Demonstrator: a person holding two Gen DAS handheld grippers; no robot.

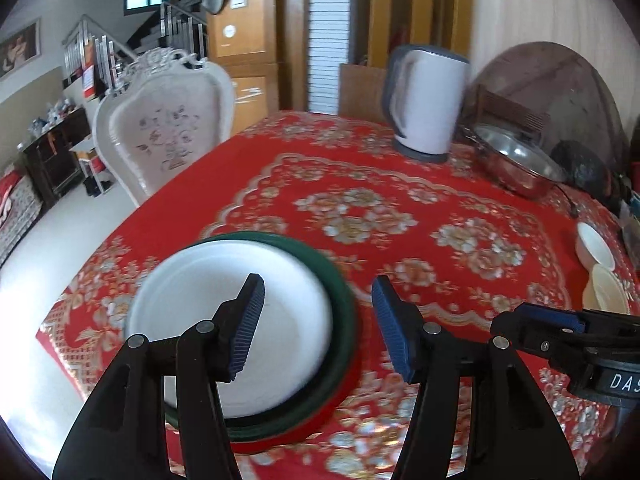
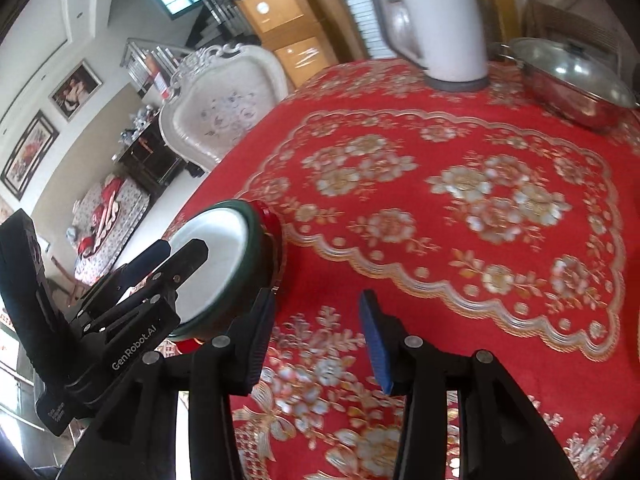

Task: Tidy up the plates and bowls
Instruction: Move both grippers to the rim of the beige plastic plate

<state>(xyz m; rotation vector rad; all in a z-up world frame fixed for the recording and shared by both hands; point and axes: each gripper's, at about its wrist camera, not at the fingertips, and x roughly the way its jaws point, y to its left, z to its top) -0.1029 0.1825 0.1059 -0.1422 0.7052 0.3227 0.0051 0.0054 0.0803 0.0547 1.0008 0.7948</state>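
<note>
Near the left edge of the red tablecloth (image 1: 360, 168), a white plate (image 1: 228, 336) sits nested on a green plate (image 1: 340, 304) and a red one. Left gripper (image 1: 316, 328) and right gripper (image 2: 316, 344) both hang spread and empty. Rigid, smooth and probably breakable, the stack is best pinched at its raised rim. Two small bowls (image 1: 596, 264) wait far right.

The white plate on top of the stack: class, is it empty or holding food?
Empty. The white plate shows a bare, clean surface on the green plate; nothing lies on it.
</note>
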